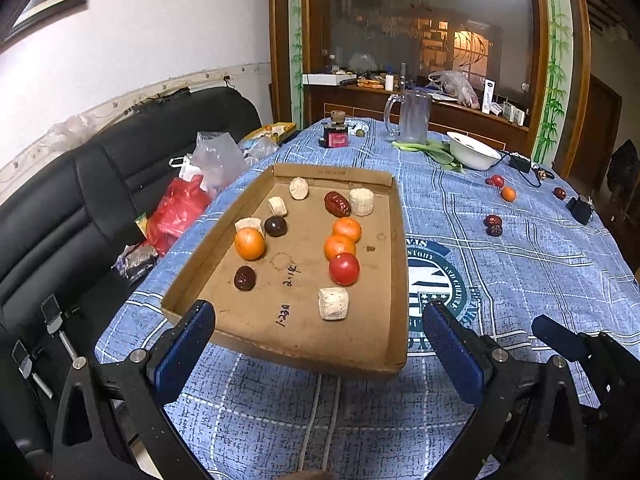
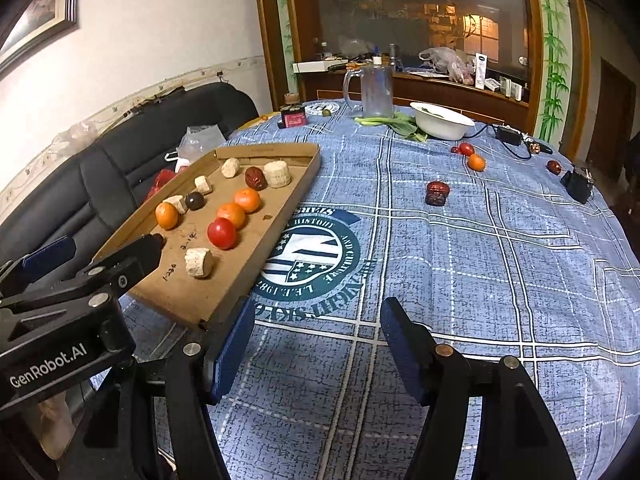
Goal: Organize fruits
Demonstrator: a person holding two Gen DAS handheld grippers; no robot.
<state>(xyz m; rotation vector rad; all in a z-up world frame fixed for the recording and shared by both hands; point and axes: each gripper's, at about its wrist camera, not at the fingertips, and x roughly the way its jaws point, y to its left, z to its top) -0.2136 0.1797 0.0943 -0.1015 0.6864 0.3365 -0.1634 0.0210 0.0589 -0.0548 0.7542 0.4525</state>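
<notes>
While the fruit is only partly gathered, the bench under its blue plaid cloth (image 2: 460, 264) carries two groups. On its left side sits the shallow brown cardboard tray (image 1: 394, 264), which already holds three orange mandarins (image 1: 249, 243), a red tomato (image 1: 344, 268), dark red dates (image 1: 337, 203) and pale cut cylinders of uncertain kind (image 1: 333, 303). This arrangement suggests the tray serves as the collection point. Well apart, toward the far right of the cloth, lie a loose mandarin with small red fruits (image 2: 476, 162) and a pair of dark red dates (image 2: 437, 193); these likely remain to be moved.

A clear plastic jug (image 2: 375, 90), a white bowl (image 2: 442, 122) and green stalks stand at the far edge, clear of any direct path to the loose fruit.

Left gripper (image 1: 318, 346) hovers at the tray's near edge, its jaws spread wide and empty. Right gripper (image 2: 316, 354) hovers over bare cloth just right of the tray, its jaws parted about halfway, holding nothing.
</notes>
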